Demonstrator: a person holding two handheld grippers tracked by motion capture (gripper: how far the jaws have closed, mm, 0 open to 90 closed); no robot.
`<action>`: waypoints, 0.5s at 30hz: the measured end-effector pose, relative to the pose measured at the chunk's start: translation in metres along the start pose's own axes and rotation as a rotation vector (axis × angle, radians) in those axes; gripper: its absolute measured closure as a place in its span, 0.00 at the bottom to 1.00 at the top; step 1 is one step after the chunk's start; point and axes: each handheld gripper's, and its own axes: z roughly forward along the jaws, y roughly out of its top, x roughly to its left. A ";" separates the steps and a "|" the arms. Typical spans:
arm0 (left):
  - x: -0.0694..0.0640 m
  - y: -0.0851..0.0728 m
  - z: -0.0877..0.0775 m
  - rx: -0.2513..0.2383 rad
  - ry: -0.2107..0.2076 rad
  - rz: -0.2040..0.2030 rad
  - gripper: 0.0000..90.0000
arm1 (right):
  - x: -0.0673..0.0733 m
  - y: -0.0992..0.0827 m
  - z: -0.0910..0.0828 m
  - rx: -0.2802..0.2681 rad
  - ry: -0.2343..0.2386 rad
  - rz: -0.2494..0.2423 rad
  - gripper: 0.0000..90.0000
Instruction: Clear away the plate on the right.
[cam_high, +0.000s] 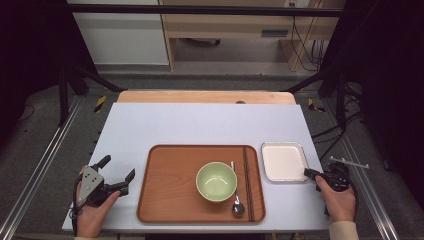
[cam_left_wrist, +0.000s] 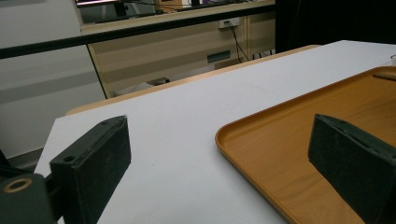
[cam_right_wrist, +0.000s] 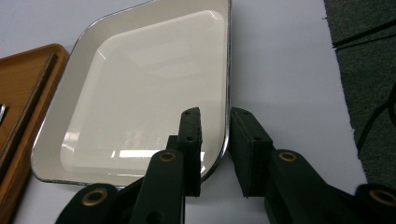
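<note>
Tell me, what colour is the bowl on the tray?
Pale green; the bowl shows best in the high view, on the brown tray.

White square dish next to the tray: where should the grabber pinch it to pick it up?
Probably pinch the white dish on its thin raised rim at the near right corner, coming from the open table side. The right gripper already has one jaw inside and one outside that rim. The tray crowds the opposite side.

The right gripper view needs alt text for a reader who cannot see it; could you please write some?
The right gripper straddles the near rim of a shallow white rectangular dish, one black jaw inside the dish and one outside, with a narrow gap showing at the rim. The dish sits on a white table, beside the edge of a brown wooden tray.
</note>
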 end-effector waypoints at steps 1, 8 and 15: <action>0.000 0.000 0.000 0.000 0.000 0.000 0.06 | 0.001 0.000 0.000 0.005 -0.005 0.010 0.83; 0.000 0.000 0.000 0.004 -0.001 0.002 0.06 | 0.002 0.001 0.002 0.018 -0.018 0.034 0.87; 0.000 0.000 0.000 0.007 0.002 0.003 0.06 | 0.003 0.001 0.003 0.012 -0.040 0.031 0.90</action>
